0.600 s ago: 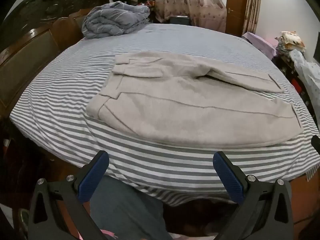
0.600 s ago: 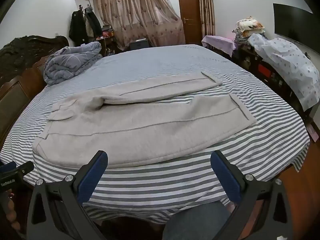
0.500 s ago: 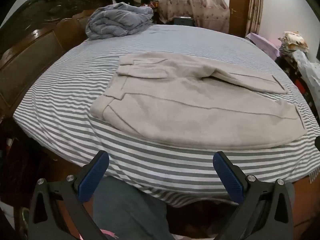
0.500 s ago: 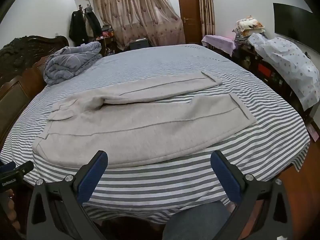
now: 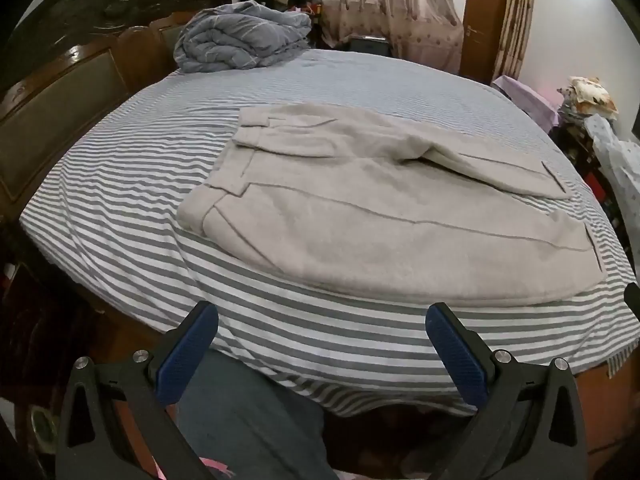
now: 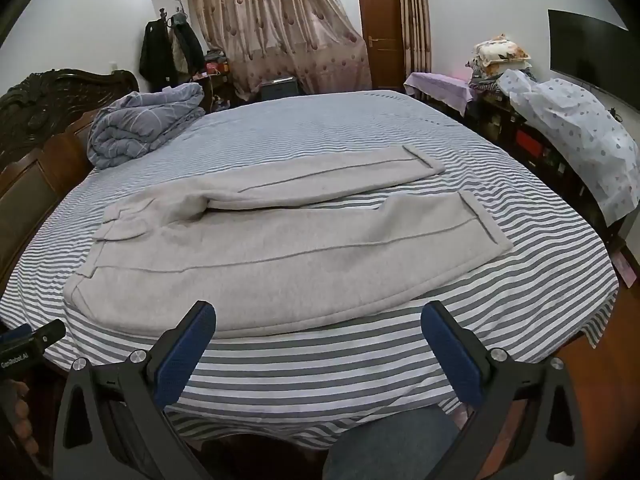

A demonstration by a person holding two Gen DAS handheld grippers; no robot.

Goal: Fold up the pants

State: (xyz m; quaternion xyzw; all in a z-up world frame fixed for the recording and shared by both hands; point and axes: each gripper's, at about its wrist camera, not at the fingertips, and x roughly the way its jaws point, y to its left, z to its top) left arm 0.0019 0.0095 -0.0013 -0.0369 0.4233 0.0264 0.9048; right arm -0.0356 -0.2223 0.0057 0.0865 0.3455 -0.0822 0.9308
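Observation:
Light grey pants (image 5: 360,216) lie spread flat on the striped bed, waistband to the left, two legs running right and slightly apart; they also show in the right wrist view (image 6: 260,256). My left gripper (image 5: 322,320) is open and empty, held over the bed's near edge in front of the waist and near leg. My right gripper (image 6: 318,318) is open and empty, just short of the near leg's lower edge. Neither touches the pants.
The grey-and-white striped bed sheet (image 5: 120,184) covers the bed. A folded blue-grey duvet (image 6: 140,128) lies at the far left by the dark wooden headboard (image 5: 60,92). Cluttered furniture and a covered item (image 6: 572,128) stand to the right.
The left gripper's view has shifted slightly, so the pants sit a little further right and lower. The right gripper has hardly moved. Both stay open.

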